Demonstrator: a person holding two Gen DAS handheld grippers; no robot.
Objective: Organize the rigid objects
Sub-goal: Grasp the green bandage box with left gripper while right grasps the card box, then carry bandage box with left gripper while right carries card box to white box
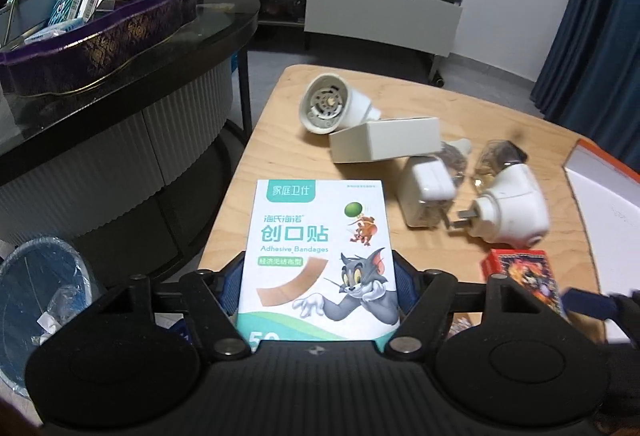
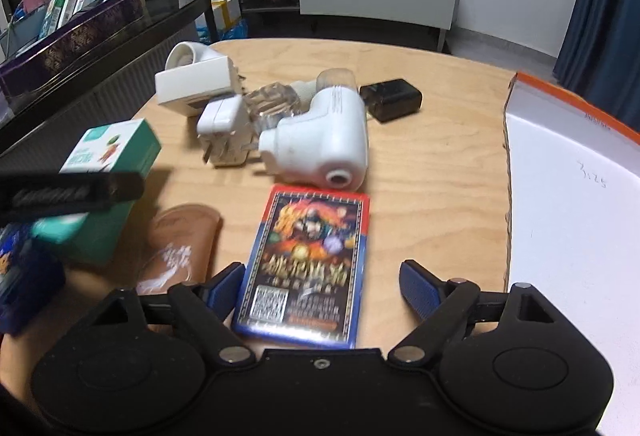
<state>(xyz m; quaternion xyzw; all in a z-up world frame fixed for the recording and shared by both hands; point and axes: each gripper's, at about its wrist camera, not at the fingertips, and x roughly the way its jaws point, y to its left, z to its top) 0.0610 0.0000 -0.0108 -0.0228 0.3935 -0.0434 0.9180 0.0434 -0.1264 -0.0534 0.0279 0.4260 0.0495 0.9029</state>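
A: L claw [image 1: 318,288] status?

B: Clamped on the bandage box [image 1: 320,260], blue pads tight on both long sides. Box is up off the wooden surface [image 1: 500,123], printed face up to the cam. Right cam shows same box [image 2: 116,151] at left w/ the L claw's finger across it.

A: R claw [image 2: 320,286]?

B: Jaws spread. Card box [image 2: 308,264] lies flat on the surface between the fingers; left pad [image 2: 224,286] about at its edge, right pad [image 2: 420,288] clearly apart from it. Not gripped.

A: Rest of the stuff?

B: Cluster mid-surface: white plug-in unit [image 2: 320,139] w/ clear bottle [image 2: 276,101] behind it, white charger [image 2: 224,127] just beside on the left, prongs toward cam. White box [image 2: 192,87] leaning on a round white device [image 1: 328,107] at the far side. Black adapter [image 2: 394,99] right of the cluster, apart. Brown pouch [image 2: 180,248] flat, left of the card box.

A: Bin?

B: Orange-rimmed white box [image 2: 572,171] at the right edge of the surface. Purple basket [image 1: 100,43] full of small boxes on the dark counter, far left.
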